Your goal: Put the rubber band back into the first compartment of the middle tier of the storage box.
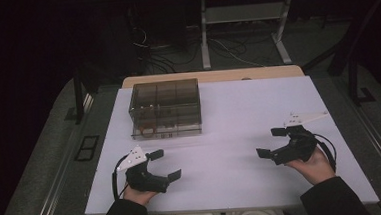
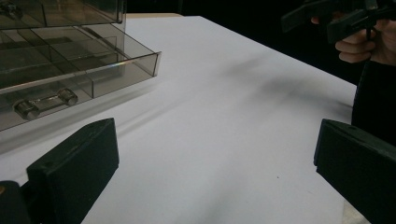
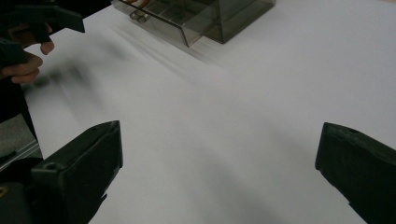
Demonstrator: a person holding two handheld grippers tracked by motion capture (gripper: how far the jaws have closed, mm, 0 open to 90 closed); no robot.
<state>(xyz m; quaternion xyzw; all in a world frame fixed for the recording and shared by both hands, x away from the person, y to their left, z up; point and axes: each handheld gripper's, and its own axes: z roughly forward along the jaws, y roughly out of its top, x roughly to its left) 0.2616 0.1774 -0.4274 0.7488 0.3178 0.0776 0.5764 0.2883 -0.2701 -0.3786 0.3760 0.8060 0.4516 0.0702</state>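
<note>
Jaws spread wide and empty, the left gripper and right gripper hover low in frame, apparently poised to reach the smoky plastic drawer box at upper left on the white table.

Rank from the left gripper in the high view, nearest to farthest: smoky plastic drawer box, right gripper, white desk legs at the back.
1. Smoky plastic drawer box: just ahead of the left gripper, table's left half.
2. Right gripper: across the table, right side.
3. White desk legs: beyond the far edge, on the floor.

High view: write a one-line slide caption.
Both open tools, left and right, hover over the white table near a smoky clear drawer box.
</note>
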